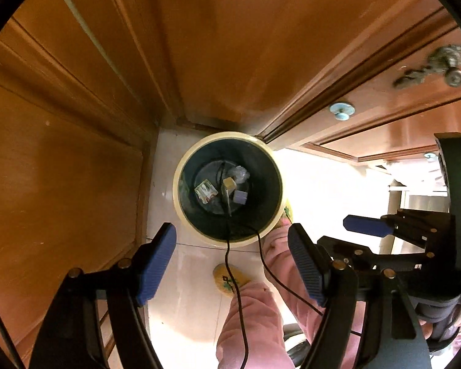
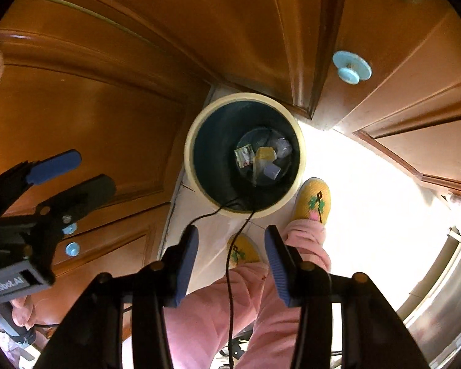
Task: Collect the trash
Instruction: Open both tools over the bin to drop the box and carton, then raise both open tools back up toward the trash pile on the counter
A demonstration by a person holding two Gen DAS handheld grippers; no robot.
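Above the cream-rimmed waste bin (image 1: 227,189), the left wrist view shows the left gripper (image 1: 232,264) with its jaws spread and empty — a printed wrapper (image 1: 205,193), a tan carton (image 1: 229,184) and a lilac block (image 1: 240,197) lie at the bin's bottom. From the right wrist view, the right gripper (image 2: 232,266) hangs empty and parted above the bin, so the drop looks done; next comes lifting clear to seek more trash.

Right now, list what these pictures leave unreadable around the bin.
- Both views: scraps at the bottom of the bin are too small to identify.
- Left view: the near slipper is partly hidden by a pink trouser leg.
- Right view: the floor is washed out by glare.
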